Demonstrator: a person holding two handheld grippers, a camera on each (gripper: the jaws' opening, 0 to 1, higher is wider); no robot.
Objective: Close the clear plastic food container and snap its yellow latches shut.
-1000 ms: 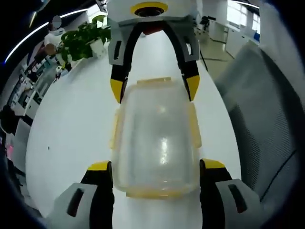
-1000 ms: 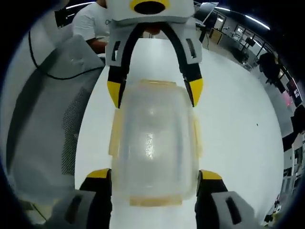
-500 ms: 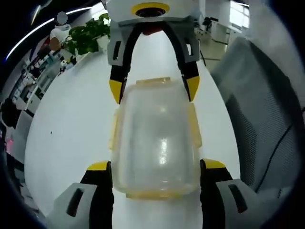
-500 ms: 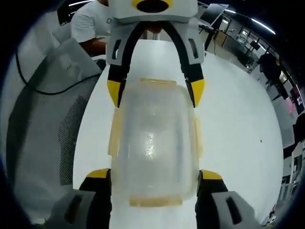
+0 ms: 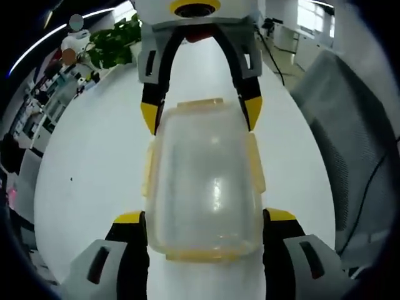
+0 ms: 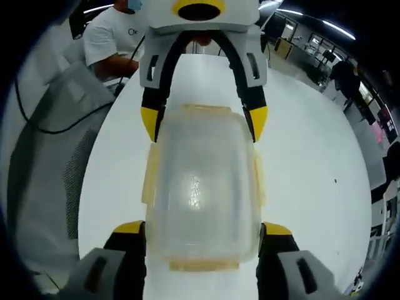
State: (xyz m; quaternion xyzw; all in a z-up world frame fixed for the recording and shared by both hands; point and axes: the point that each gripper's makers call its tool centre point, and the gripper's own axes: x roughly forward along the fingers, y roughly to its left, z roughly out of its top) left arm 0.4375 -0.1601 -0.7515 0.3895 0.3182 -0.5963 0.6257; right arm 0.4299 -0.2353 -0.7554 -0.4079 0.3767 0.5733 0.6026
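We've got the left tongs [image 5: 204,220] clamped on the near end of the clear container [image 5: 203,181], one yellow-tipped jaw pressed to each side, and across from them the right tongs [image 5: 201,116] squeeze the far end the same way. From the right gripper view it mirrors neatly: the right tongs [image 6: 202,232] grip the container [image 6: 201,190] down low, the left tongs [image 6: 204,124] pinch it up top. So both pairs are closed on the box, which sits between them over the white surface [image 5: 94,169]; whether its base touches the surface we can't tell, the body hides that.

The lid is on. The yellow latches [image 5: 254,164] lie flat against the long sides, and another runs along the far end [image 5: 200,103], but through the cloudy plastic we can't make out whether they are actually snapped.

Moving outward, a grey mesh chair [image 5: 356,144] stands beside the surface, cut off by the frame. A potted plant [image 5: 112,44] sits at the far end. In the right gripper view a person in a white shirt [image 6: 109,40] is at the far side.
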